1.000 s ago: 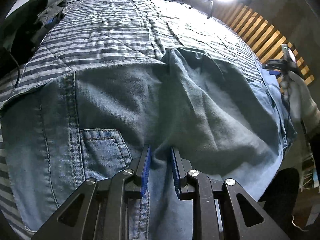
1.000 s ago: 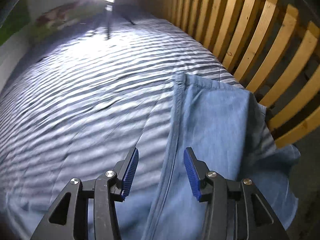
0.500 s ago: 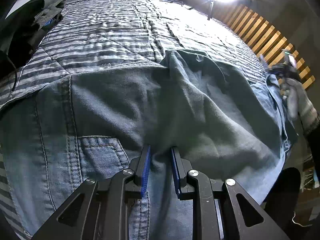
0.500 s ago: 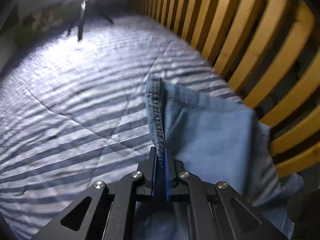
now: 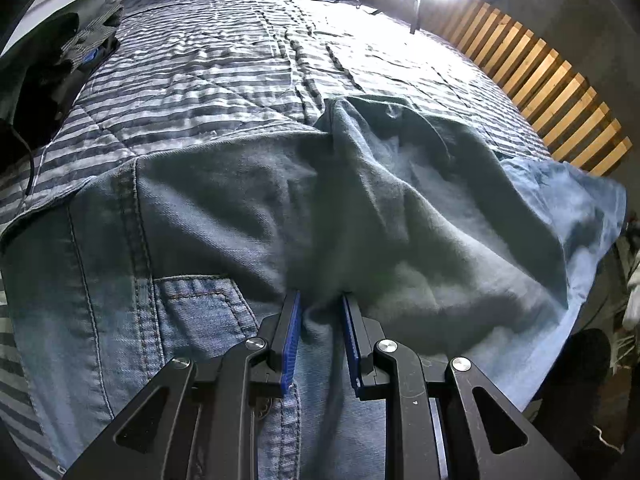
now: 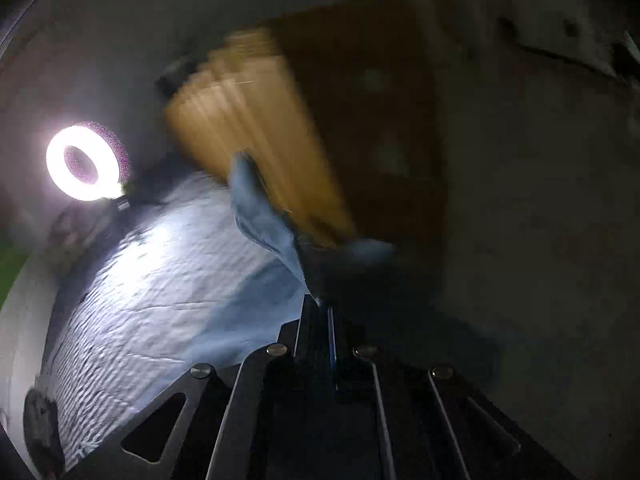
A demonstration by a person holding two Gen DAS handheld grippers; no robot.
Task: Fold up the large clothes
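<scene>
We see the left gripper (image 5: 320,304) narrowly parted, its ribbed blue pads (image 5: 291,336) pinching a raised fold of the denim garment (image 5: 224,216). The right gripper (image 6: 323,312) is clenched on a hem of the same garment, lifted clear of the bed. The denim is soft, creased, double-stitched, with a patch pocket (image 5: 200,312). It lies across the striped quilted bedspread (image 5: 208,68), one end draped over the bed edge. Wooden slats (image 5: 556,92) border the far side; a ring light (image 6: 82,162) glares beyond.
</scene>
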